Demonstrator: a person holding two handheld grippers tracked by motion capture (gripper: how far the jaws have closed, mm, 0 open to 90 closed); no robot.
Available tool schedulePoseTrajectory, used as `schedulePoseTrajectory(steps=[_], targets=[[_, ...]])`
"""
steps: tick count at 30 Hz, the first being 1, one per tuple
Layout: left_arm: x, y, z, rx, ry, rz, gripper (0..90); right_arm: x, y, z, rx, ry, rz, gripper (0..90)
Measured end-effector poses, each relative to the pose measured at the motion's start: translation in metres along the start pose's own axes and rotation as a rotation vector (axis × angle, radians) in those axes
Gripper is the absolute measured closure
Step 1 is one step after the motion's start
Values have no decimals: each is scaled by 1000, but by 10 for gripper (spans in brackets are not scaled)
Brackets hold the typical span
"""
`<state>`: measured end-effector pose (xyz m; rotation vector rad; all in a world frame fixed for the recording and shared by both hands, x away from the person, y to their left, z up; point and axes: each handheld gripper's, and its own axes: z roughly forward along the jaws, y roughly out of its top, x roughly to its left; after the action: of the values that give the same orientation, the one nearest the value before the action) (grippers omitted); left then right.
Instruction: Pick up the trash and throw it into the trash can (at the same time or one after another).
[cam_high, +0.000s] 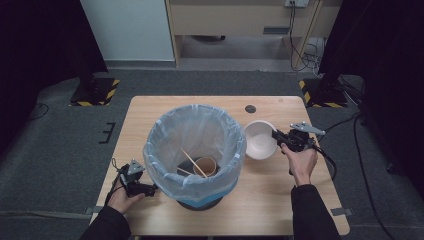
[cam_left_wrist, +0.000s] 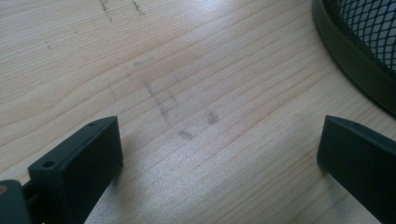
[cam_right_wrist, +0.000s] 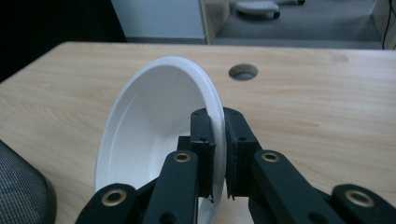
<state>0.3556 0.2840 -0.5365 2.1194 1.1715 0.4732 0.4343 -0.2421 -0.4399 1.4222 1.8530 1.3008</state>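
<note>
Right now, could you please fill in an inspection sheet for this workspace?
Surface: light wooden table, with a round cable hole near the far edge and faint dark scuffs.
Job's things: white bowl, tilted, clamped by its rim; mesh bin lined with a clear bag.
Clutter: paper cup and wooden sticks inside the bin.
Grippers: right tool shut on the bowl's rim; left tool open over bare wood beside the bin's base.
Cables: one trails from the right tool; more on the floor at far right.
Surroundings: grey carpet, striped stand bases.
</note>
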Motion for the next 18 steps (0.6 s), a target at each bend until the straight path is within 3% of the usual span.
schedulePoseTrajectory(steps=[18], targets=[[0,0,0,0,0,0,0,-17,28,-50,-245,-40,78,842]])
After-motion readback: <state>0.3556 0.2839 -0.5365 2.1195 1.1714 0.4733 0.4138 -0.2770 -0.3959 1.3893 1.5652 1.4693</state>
